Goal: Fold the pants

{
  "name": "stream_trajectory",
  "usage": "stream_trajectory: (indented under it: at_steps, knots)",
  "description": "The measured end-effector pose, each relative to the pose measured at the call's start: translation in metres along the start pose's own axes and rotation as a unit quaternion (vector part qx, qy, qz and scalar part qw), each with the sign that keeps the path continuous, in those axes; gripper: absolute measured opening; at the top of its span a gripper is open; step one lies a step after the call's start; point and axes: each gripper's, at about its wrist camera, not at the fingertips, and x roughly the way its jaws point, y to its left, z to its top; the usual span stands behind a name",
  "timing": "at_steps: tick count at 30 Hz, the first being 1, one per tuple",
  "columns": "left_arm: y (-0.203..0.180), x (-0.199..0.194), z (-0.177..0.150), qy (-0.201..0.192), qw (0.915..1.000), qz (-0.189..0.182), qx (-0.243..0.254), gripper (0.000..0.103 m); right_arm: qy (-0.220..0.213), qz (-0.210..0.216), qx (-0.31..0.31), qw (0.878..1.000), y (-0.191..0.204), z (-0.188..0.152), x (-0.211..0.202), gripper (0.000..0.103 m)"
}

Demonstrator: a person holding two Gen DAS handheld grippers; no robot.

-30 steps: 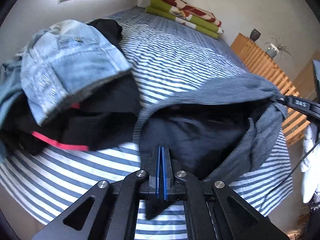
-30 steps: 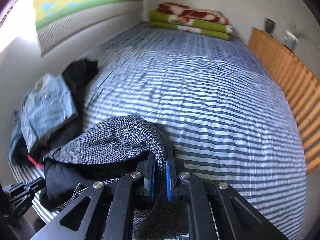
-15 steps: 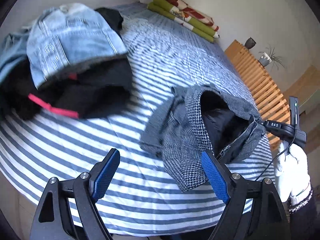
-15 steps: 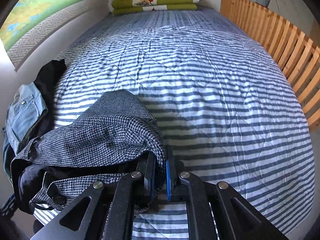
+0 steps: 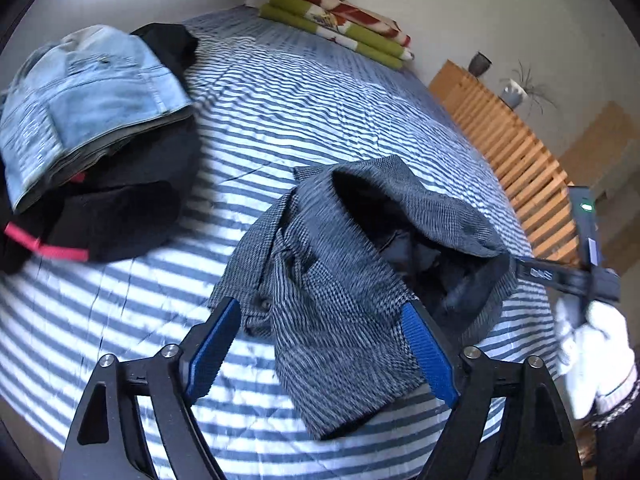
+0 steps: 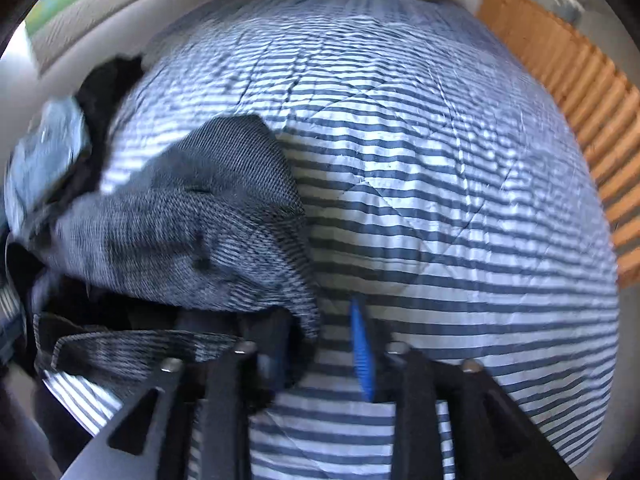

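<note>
**Grey pants dropped on the bed, not folded yet**

Closest to us, the left gripper [image 5: 320,344] has its two blue pads wide apart. Nothing is pinched between them. The grey checked pants with the dark lining [image 5: 352,272] lie just past the pads, in a loose, crumpled heap on the blue and white striped bed cover [image 5: 320,120]. The top is gaping open, so the dark inside shows.

The right gripper [image 6: 320,344] has just been opening its jaws. The edge of the pants hangs by the left pad, but the pads no longer squeeze it. There is bare bed cover in the gap. In the left view, a hand in a white glove [image 5: 592,344] holds this gripper at the right side of the pants.

So the pants are on the bed, but I think the folding has hardly begun. They need to be spread flat and smoothed first. Then the legs must be laid together and folded over.

A bit farther, on the left, sits a pile of clothes: light blue jeans [image 5: 88,100] on top of black clothes with a pink strap [image 5: 120,208]. It is near the pants and could get in the way when they are spread out.

Far off, folded green and red blankets [image 5: 340,24] lie at the head of the bed. A wooden slatted rail [image 5: 512,152] runs along the right side. The middle of the bed has plenty of room.
</note>
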Motion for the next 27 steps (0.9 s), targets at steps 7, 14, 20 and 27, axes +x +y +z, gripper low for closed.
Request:
stream_trajectory:
  at_steps: [7,14,20,27]
  knots:
    - [0.006,0.013,0.018,0.000,1.0000,-0.003,0.001,0.083,-0.064,0.004,-0.126,0.990,0.041,0.001,-0.078,0.053]
    - [0.028,0.020,0.033,0.001,0.9997,-0.002,-0.023,0.081,-0.055,0.012,-0.303,0.951,0.135,0.026,-0.084,0.054]
    - [0.043,0.025,0.038,-0.001,0.9996,0.008,-0.026,0.081,-0.029,0.000,-0.368,0.929,0.184,0.037,-0.035,0.054]
    - [0.073,0.023,0.014,0.011,0.9955,-0.024,-0.091,0.080,-0.045,-0.054,-0.444,0.893,0.232,0.050,-0.014,0.054]
